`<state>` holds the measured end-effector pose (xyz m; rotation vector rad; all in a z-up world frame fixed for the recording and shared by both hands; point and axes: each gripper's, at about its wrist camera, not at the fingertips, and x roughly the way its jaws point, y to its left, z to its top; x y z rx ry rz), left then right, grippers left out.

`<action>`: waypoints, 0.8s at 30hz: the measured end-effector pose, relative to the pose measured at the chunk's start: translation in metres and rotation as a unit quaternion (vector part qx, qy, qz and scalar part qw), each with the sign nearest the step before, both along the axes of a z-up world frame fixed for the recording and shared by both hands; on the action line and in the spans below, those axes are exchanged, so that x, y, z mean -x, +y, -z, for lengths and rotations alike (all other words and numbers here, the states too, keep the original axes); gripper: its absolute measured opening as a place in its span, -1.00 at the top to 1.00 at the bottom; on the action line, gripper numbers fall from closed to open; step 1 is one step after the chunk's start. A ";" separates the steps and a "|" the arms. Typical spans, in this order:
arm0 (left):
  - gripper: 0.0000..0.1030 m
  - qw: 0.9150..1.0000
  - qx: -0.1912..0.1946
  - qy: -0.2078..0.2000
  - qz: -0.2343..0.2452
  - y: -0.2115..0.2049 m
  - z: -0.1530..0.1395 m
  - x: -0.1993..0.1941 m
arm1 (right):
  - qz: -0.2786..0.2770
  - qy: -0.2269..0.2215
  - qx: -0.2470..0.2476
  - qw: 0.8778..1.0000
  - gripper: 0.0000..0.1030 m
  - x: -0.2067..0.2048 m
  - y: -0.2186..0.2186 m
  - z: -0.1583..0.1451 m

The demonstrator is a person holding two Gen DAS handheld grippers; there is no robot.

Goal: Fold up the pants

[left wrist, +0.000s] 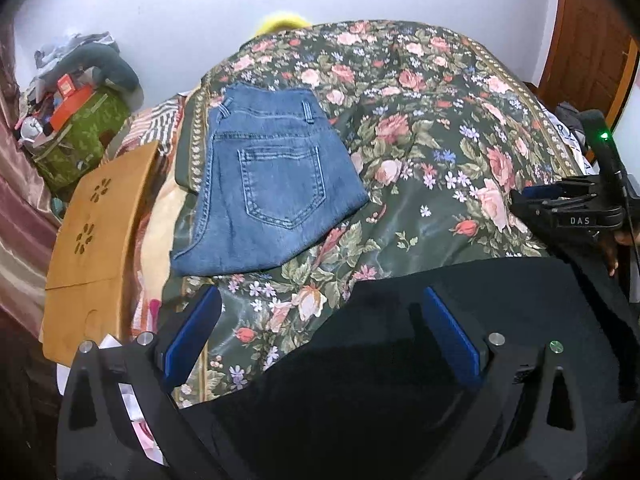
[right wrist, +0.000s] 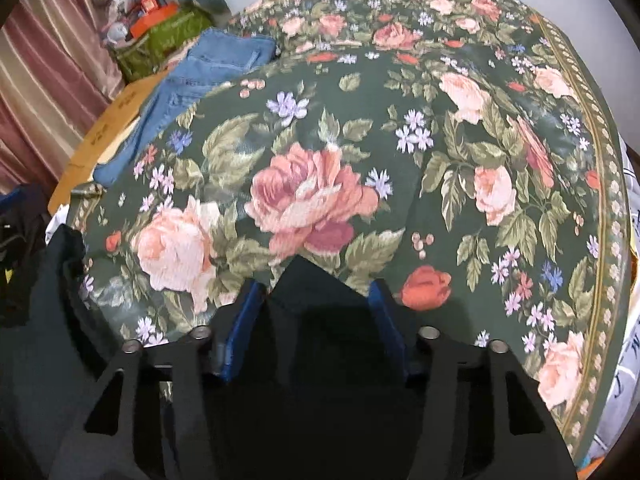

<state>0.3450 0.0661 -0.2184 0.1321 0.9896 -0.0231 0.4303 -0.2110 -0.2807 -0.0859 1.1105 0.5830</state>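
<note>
Black pants (left wrist: 400, 360) lie at the near edge of the floral bedspread (left wrist: 420, 128). My left gripper (left wrist: 324, 336) hovers over them, open wide, its blue pads (left wrist: 452, 340) on either side of the dark cloth. In the right wrist view a pointed corner of the black pants (right wrist: 316, 304) sits between the blue pads (right wrist: 244, 320) of my right gripper (right wrist: 314, 320). Its jaws stand partly closed, and I see no pad pressing the cloth. The right gripper (left wrist: 520, 200) also shows at the right edge of the left wrist view. Folded blue jeans (left wrist: 272, 184) rest farther back on the left.
A wooden board (left wrist: 96, 232) with flower cutouts stands left of the bed. Behind it, a green bag (left wrist: 80, 140) piled with clutter sits by a striped curtain (right wrist: 52, 80). A white wall (left wrist: 180, 20) and a wooden door (left wrist: 588, 40) close the far side.
</note>
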 end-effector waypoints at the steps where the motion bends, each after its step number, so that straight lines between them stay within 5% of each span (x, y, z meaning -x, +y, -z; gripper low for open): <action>1: -0.96 1.000 0.001 0.003 0.000 0.000 0.002 -0.001 | 0.001 -0.005 -0.002 1.000 0.40 0.001 -0.001 0.000; 3: -0.96 1.000 -0.003 0.009 0.000 -0.002 0.004 0.000 | 0.009 -0.007 -0.002 1.000 0.70 0.003 -0.006 0.001; 6: -0.96 1.000 -0.008 0.010 0.002 -0.007 0.002 0.004 | 0.010 -0.009 0.001 1.000 0.83 0.005 -0.012 0.000; 12: -0.96 1.000 -0.020 0.001 0.022 -0.026 -0.017 0.021 | 0.062 -0.060 -0.032 0.996 0.84 0.025 -0.046 -0.041; 18: -0.96 0.998 -0.019 -0.016 0.055 -0.057 -0.039 0.041 | 0.108 -0.132 -0.065 0.983 0.84 0.064 -0.101 -0.120; 24: -0.96 0.996 0.009 0.013 0.090 -0.097 -0.041 0.052 | 0.138 -0.192 -0.069 0.969 0.85 0.097 -0.136 -0.179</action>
